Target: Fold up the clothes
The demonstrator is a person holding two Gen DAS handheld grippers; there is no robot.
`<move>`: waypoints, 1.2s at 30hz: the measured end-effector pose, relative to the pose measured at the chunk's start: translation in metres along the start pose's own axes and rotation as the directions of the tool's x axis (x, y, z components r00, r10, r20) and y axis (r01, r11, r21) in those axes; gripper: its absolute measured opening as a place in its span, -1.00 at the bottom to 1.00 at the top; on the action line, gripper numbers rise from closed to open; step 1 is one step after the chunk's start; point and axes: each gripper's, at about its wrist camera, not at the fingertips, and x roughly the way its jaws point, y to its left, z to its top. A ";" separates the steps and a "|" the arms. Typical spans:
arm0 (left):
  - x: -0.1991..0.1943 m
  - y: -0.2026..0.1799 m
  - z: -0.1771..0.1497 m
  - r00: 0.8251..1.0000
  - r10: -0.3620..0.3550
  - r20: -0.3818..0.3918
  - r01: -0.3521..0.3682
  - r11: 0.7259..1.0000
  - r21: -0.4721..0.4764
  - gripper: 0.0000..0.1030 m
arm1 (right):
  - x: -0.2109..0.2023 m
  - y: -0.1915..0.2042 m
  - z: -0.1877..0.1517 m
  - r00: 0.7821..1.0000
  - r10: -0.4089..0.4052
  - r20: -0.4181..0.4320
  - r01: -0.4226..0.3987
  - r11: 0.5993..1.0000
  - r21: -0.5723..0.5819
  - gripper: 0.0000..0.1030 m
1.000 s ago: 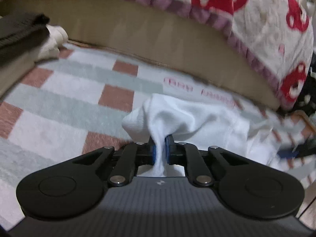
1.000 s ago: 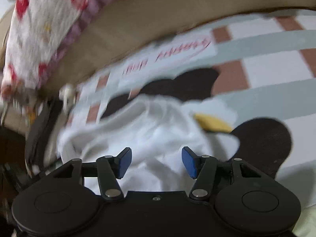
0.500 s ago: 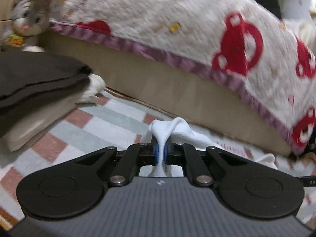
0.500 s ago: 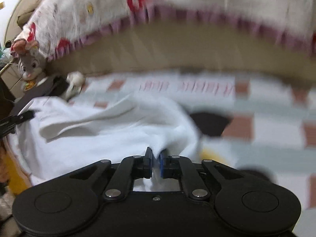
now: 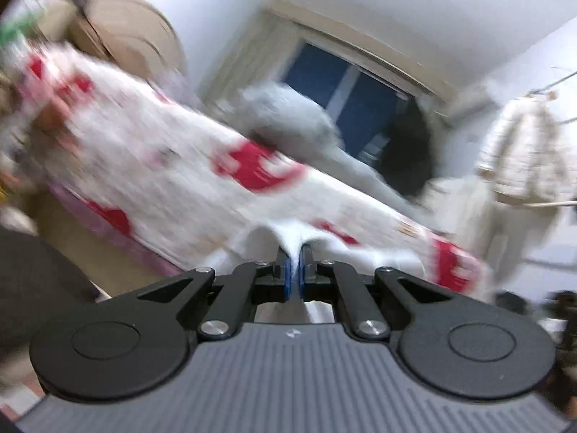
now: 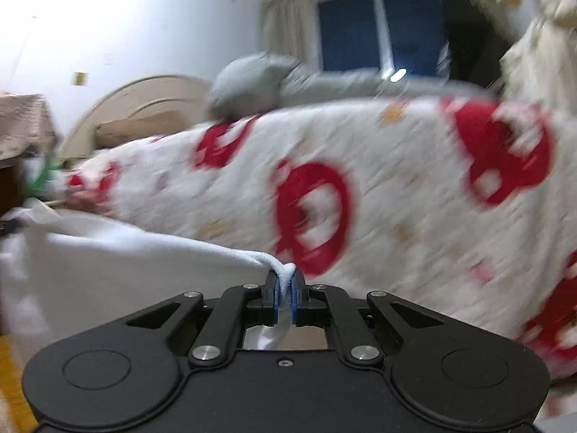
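Note:
A white garment (image 6: 108, 270) hangs stretched to the left of my right gripper (image 6: 285, 288), which is shut on its edge. In the left wrist view my left gripper (image 5: 295, 270) is shut on another bunched part of the white garment (image 5: 288, 234). Both grippers are raised and tilted up toward the bed. The rest of the garment below the grippers is hidden.
A bed with a white and red patterned blanket (image 6: 396, 187) (image 5: 173, 173) fills the front. A grey pillow (image 6: 252, 79) lies on it. A dark window (image 6: 378, 25) and hanging clothes (image 5: 526, 155) are behind. A dark folded garment (image 5: 32, 281) lies at the left.
Both grippers have lifted the white garment up off the checked rug and tilted upward. The right gripper, open a second ago, closed on the garment half a second ago and stays shut.

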 end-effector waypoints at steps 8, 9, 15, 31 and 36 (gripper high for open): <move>0.060 0.033 -0.134 0.847 0.120 -0.517 -0.122 0.992 0.031 -0.32 | 0.091 -0.042 -0.126 0.913 -0.172 -0.369 0.232 0.965 0.124 -0.88; 0.063 0.037 -0.143 0.823 0.179 -0.539 -0.154 0.984 0.092 -0.31 | 0.100 -0.049 -0.150 0.883 -0.160 -0.442 0.257 0.951 0.170 -0.88; 0.073 0.064 -0.167 0.768 0.348 -0.538 -0.246 0.935 0.254 0.04 | 0.132 -0.077 -0.196 0.772 -0.201 -0.603 0.364 0.918 0.159 -0.87; 0.090 0.060 -0.217 0.666 0.389 -0.636 -0.169 0.910 0.379 0.40 | 0.152 -0.078 -0.216 0.733 -0.236 -0.638 0.394 0.912 0.115 -0.77; 0.097 0.052 -0.240 0.617 0.506 -0.603 -0.194 0.840 0.507 0.48 | 0.156 -0.083 -0.225 0.708 -0.238 -0.665 0.424 0.897 0.129 -0.72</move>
